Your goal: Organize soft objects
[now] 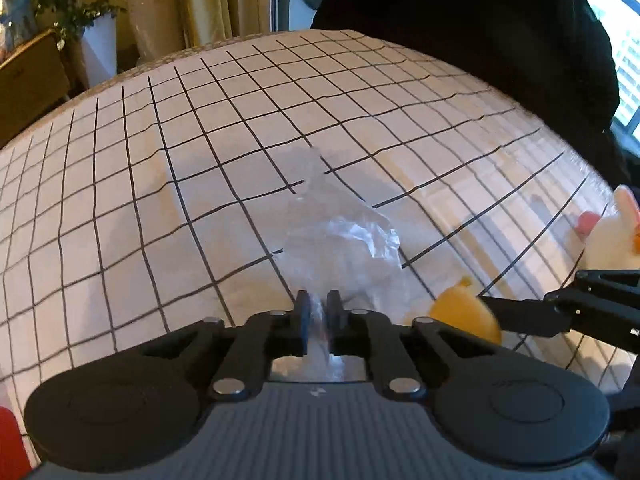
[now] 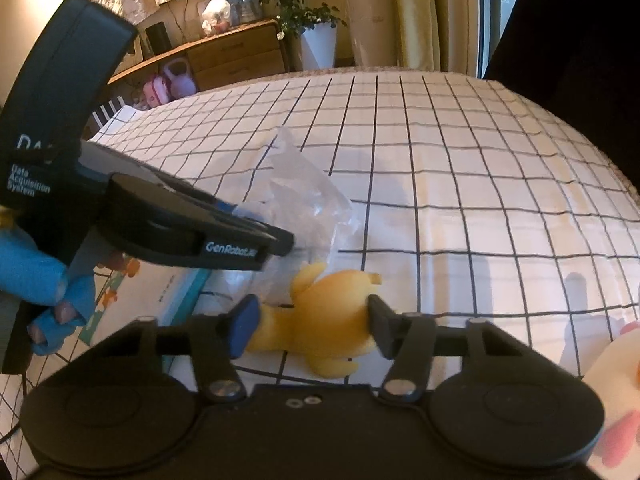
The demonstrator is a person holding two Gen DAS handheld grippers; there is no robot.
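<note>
Here your left gripper [image 1: 319, 312] pinches the clear bag [image 1: 340, 236] steady while the right gripper's [image 2: 312, 320] fingers straddle, unclosed, the yellow plush [image 2: 324, 320] beside it.

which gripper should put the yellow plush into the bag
Right. The right gripper already brackets the yellow plush, beside the clear plastic bag, while the left gripper is shut on the bag's edge.

Grid-print bed sheet [image 2: 460, 168] w/ yellow plush [image 2: 320, 320], clear plastic bag [image 2: 304, 196], white plush [image 1: 612, 236] & booklet [image 2: 152, 292] on it.
</note>
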